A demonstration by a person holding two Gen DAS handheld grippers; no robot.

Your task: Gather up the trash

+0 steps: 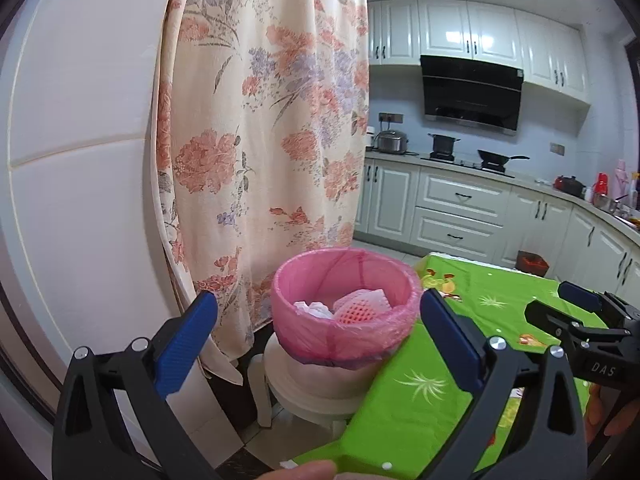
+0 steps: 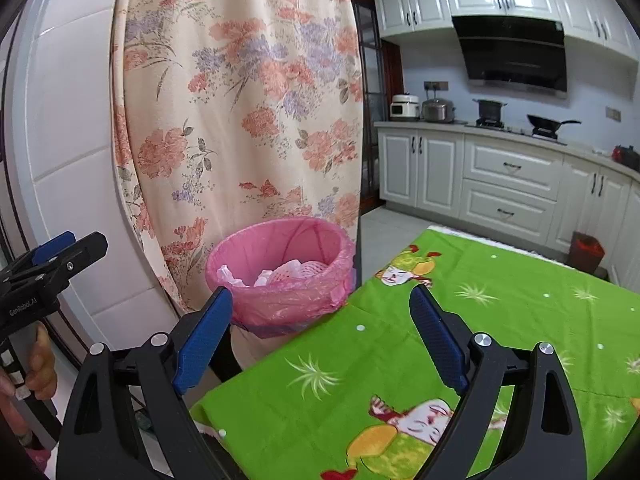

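Both grippers were empty at this moment. My left gripper (image 1: 318, 344) had its jaws spread wide, with nothing between them, and my right gripper (image 2: 320, 328) was spread wide too, also holding nothing. Both pointed a little downward toward the bin (image 1: 346, 308), which stood on a white stool (image 1: 316, 396) just beside the corner of the table (image 1: 424, 396), in front of the curtain (image 1: 260, 120). The bin had a pink bag (image 2: 288, 300) folded over its rim. Inside it I saw some white paper (image 2: 230, 274) and a piece of foam net (image 1: 360, 308).

I judged that the trash was already inside, and the step now was probably to take the bag. To do it well, I would bring each gripper to an opposite side of the rim, from a little above, and pinch only the loose plastic folded over the edge, not the hard wall. The film looked thin, so a slow close and a straight lift seemed safer. The bin was light and the stool small, so a sideways push could tip it.
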